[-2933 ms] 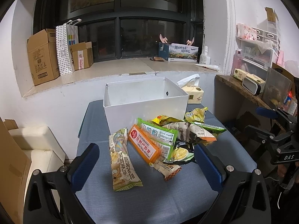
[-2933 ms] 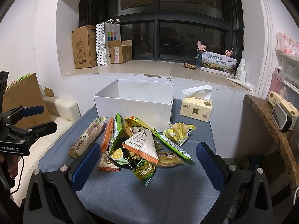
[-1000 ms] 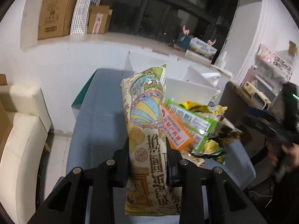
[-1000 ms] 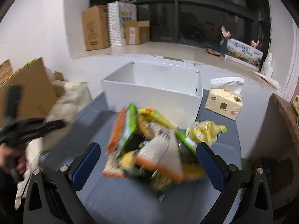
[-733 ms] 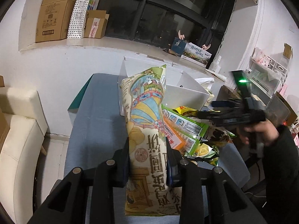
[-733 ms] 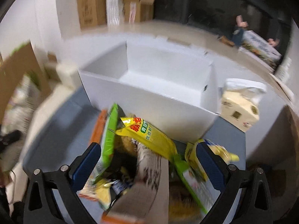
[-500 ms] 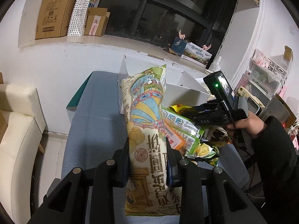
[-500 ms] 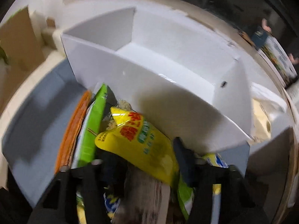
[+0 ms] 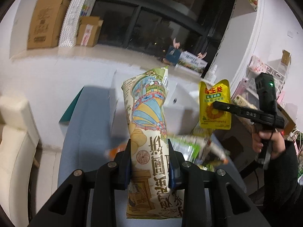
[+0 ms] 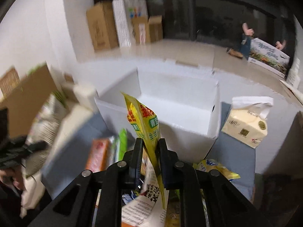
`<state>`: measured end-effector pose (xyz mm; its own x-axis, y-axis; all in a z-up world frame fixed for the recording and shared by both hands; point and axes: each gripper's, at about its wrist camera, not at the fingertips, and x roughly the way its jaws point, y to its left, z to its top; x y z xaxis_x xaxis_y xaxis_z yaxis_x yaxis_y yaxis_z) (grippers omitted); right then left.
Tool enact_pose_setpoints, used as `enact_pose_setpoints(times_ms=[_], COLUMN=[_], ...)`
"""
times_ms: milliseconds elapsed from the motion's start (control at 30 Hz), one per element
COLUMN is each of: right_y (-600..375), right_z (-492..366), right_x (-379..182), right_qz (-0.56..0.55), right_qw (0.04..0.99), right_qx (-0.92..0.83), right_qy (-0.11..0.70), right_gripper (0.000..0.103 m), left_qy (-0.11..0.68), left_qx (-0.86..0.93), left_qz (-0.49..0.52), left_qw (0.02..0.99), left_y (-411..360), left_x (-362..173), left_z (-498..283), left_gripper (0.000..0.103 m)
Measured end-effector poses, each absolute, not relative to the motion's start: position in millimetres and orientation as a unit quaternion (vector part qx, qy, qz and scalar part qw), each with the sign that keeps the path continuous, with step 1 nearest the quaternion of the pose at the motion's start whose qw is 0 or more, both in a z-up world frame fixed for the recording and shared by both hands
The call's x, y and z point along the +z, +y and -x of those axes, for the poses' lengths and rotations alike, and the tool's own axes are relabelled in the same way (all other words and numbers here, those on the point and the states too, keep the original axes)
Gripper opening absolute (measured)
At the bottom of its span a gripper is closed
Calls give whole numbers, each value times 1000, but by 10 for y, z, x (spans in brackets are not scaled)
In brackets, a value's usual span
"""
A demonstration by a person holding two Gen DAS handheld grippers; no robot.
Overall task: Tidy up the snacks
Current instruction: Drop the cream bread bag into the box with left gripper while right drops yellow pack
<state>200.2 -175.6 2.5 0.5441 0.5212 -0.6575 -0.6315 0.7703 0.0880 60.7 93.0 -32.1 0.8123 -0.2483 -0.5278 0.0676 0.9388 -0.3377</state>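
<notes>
- Two packets have just come off the table: your left gripper (image 9: 149,162) has its fingers clamped on the tall biscuit bag (image 9: 146,121), and your right gripper (image 10: 150,151) is pinched shut on the yellow pouch (image 10: 144,121).
- Both now hang in the air, just short of the white box (image 10: 181,102).
- That box looks bare inside; the other snacks (image 10: 106,151) lie heaped in front of it, so sorting has barely begun.

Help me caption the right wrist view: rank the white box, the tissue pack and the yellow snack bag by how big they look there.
1. white box
2. and 3. unsure: tissue pack and yellow snack bag look alike in size; the bag, clamped in the right gripper, is nearer the camera.
</notes>
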Motion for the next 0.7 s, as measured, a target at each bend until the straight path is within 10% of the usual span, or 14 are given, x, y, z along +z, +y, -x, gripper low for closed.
enact_pose_setpoints(times_ms=[467, 500, 600, 700], right_y=[-1404, -1410, -1482, -1594], right_z=[-3385, -3447, -3529, -3398], right_x=[-40, -62, -122, -36], right_qz=[2, 1, -18, -32], right_qw=[874, 874, 875, 879], right_qx=[267, 263, 248, 269], right_qy=[407, 408, 415, 392], right_gripper=[18, 23, 103, 103], left_qy=[330, 343, 365, 358], left_qx=[-27, -6, 17, 18], left_qz=[81, 74, 57, 60], left_qw=[940, 937, 929, 932], left_y=[674, 693, 714, 766], left_x=[31, -37, -204, -254], left_z=[-2803, -2910, -3085, -3025], left_gripper=[41, 48, 100, 103])
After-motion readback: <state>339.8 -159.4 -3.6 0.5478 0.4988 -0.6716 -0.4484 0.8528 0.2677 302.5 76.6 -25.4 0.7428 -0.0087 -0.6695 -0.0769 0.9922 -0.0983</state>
